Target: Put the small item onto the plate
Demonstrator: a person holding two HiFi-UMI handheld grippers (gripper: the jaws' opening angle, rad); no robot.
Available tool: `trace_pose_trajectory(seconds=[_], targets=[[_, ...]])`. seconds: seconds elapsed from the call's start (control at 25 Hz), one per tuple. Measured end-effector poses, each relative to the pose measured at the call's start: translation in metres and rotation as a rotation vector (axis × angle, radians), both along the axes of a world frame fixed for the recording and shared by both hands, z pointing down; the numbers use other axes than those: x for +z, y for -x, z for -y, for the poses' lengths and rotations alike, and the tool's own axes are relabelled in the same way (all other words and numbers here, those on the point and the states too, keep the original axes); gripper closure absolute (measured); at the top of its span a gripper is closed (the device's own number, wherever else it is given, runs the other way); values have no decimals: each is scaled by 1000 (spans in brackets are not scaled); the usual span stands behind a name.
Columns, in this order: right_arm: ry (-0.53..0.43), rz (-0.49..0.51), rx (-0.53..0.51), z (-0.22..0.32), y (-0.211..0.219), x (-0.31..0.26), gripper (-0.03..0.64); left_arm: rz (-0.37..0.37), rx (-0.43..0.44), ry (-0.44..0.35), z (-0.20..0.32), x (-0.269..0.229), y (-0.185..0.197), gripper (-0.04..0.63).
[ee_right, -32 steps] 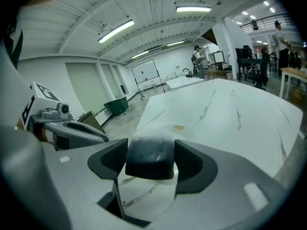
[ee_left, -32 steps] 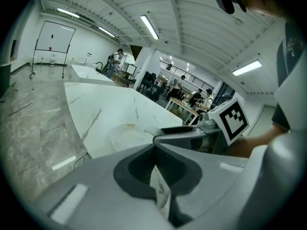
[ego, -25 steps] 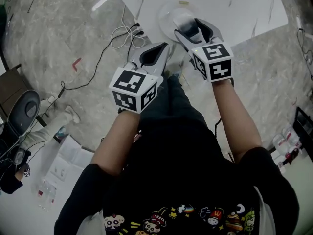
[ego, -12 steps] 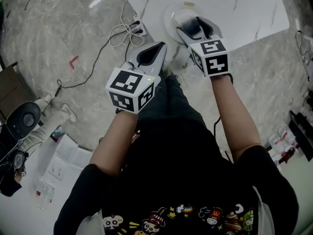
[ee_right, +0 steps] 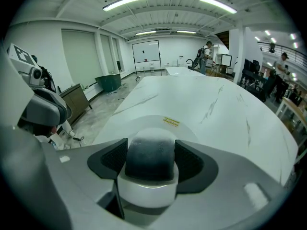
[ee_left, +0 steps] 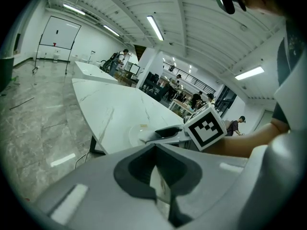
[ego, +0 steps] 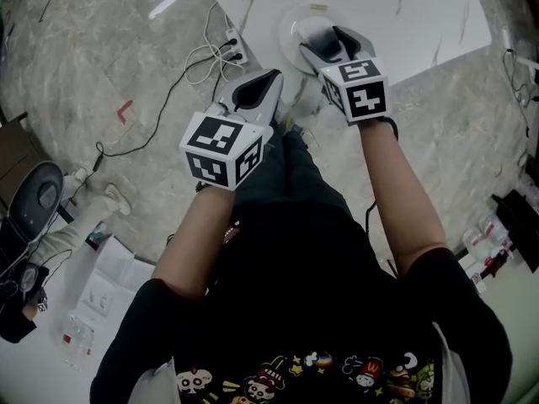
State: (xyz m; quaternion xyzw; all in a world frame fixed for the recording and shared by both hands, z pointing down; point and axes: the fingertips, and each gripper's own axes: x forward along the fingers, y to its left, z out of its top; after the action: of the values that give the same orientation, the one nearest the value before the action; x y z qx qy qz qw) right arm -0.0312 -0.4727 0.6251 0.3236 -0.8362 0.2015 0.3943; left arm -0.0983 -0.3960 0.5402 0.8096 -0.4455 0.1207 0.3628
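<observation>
At the near edge of the white marble surface (ego: 404,15), a pale round plate (ego: 292,25) lies with a small yellow label (ee_right: 171,122) on its 12 o'clock rim. The right gripper (ego: 327,40) reaches over the plate, its jaws closed on the small item (ee_right: 149,152), a rounded piece with a dark top and a white base. The item is over the plate; whether it touches the plate cannot be told. The left gripper (ego: 266,81), at 8 o'clock from the right one, is held off the surface above the grey floor (ego: 84,49). Its jaws are drawn narrow, with nothing between them. Cables (ego: 206,57) lie on the floor at 10 o'clock from the left gripper.
</observation>
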Motion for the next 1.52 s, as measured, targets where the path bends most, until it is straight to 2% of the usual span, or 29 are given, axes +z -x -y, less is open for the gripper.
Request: trace_pose_trajectory(seconds=[0.24,0.48,0.64,0.76,1.08,1.32,1.52], targets=[[-16,49,47,-7,-13,-25,263,20,14,-26,5,-14,4,595],[-147,175,176,-10,-37,-108,597,55,34,-68,14,-35,14,595],[-255,224,235,-18,-58,-170,598,83,61,-117,19,-60,14,595],[-297,229,296,-28,-72,-198,598,104,86,-160,20,-79,14,595],[-352,250,393,-44,-96,-218,597,116,139,-225,24,-104,11,595],[-469,258,391,-48,-81,-264,597,113,162,-251,18,-118,22,595],[-471,248,403,-43,-87,-263,597,111,172,-249,25,-117,17,595]])
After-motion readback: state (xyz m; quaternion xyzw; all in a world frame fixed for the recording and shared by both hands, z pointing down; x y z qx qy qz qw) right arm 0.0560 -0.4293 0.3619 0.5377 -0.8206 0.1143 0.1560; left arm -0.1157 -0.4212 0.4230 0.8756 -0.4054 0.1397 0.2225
